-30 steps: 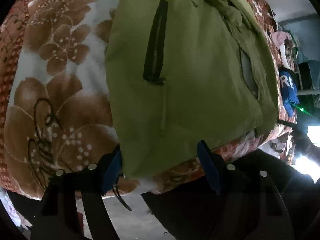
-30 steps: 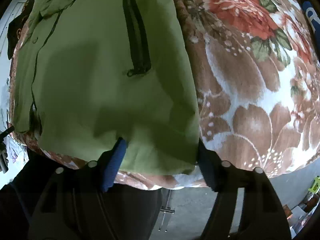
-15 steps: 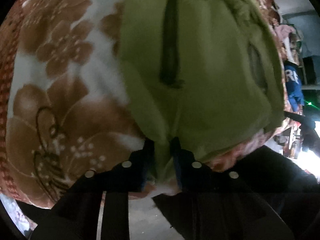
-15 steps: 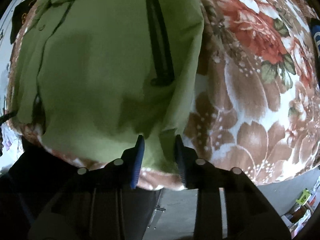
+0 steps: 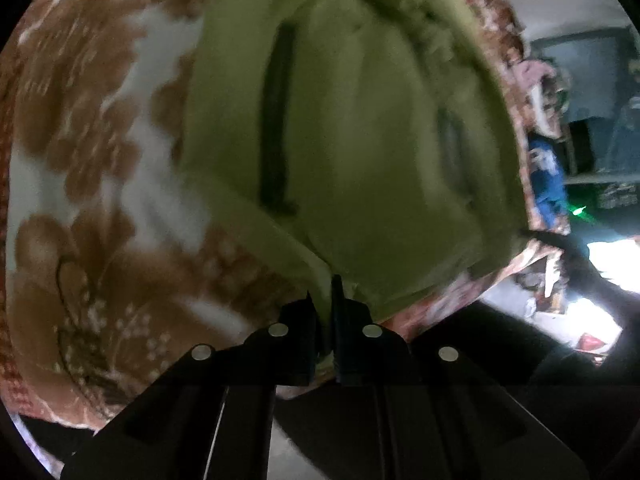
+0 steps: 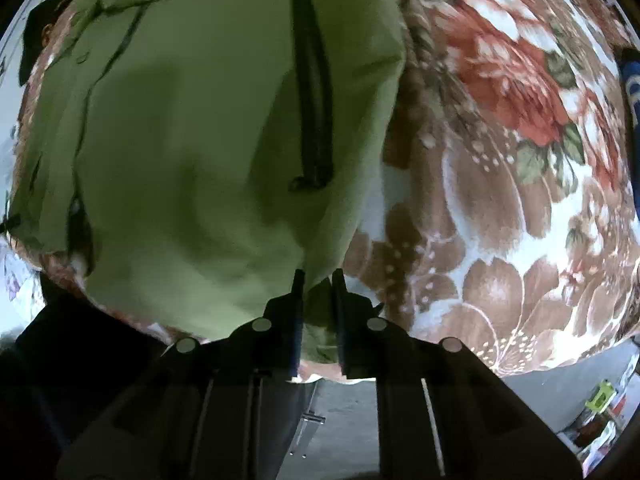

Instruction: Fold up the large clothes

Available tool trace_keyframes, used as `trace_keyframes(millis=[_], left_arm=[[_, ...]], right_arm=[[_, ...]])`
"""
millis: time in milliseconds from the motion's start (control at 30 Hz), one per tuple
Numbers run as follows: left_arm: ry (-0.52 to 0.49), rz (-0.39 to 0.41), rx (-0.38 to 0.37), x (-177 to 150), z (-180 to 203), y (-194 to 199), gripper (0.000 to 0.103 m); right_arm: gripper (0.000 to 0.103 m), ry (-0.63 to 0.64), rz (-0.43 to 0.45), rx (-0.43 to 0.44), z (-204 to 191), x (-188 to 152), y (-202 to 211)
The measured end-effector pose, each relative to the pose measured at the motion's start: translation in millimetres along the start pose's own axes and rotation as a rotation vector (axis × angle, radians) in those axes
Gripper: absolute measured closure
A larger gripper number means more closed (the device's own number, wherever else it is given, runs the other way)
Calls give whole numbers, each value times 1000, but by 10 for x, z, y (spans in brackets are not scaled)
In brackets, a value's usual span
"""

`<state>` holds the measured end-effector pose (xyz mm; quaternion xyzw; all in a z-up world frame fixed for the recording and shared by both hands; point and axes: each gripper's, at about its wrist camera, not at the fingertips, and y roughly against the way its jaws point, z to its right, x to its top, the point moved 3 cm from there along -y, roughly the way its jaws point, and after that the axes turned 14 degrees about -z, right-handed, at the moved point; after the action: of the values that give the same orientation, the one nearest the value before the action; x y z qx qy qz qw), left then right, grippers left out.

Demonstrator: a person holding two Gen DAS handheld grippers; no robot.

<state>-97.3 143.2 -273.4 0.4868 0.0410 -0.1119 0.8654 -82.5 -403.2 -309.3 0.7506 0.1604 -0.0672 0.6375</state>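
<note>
The jacket [image 6: 192, 132] is being shown as matt olive cloth, smooth-woven and softly creased, its zips [image 6: 314, 92] looking like dark, ribbed plastic or metal; which one cannot be told. The blanket [image 6: 500, 184] is being seen as plush, fuzzy cloth with a printed floral pattern and a faint sheen. The right gripper [image 6: 316, 280] and left gripper [image 5: 324, 292] are being seen as matt black plastic, with dull metal rivets [image 6: 376, 324] and blue, rubbery-looking pads [image 6: 296, 336].

The jacket [image 6: 192, 128] lies on the blanket [image 6: 500, 208].
</note>
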Motion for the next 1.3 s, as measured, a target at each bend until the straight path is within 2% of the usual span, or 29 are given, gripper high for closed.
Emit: trace_keyframes(millis=[133,267,400,533,667,833,933,1100,1300], left_arm=[[-85,94,-63,181,322,259,99],[-139,171,-78,447,605,512,99],[-202,218,-85,729,857,731,99],[-261,278,-94,1036,1132,966,99],[-294,327,-114,1267,1247,1168,99],[-311,398,-166,1592,1312,1440,99],[-331,440,-162,1835,1349,1605,99],[-373,517,-149,2451,1419,1924,99],[-432,525,-91,3288,1464,2088,99]], right_arm=[[93,-10,47,56,-130,142,344],[94,-37,149,117,-219,342,833],[95,10,256,147,-390,620,1293],[96,35,330,196,-384,867,1480],[96,80,390,228,-543,1011,1751],[97,145,462,222,-682,1361,2100],[97,157,497,198,-747,1572,2347],[97,161,555,143,-683,2127,2694],[102,198,634,57,-670,2947,3040]])
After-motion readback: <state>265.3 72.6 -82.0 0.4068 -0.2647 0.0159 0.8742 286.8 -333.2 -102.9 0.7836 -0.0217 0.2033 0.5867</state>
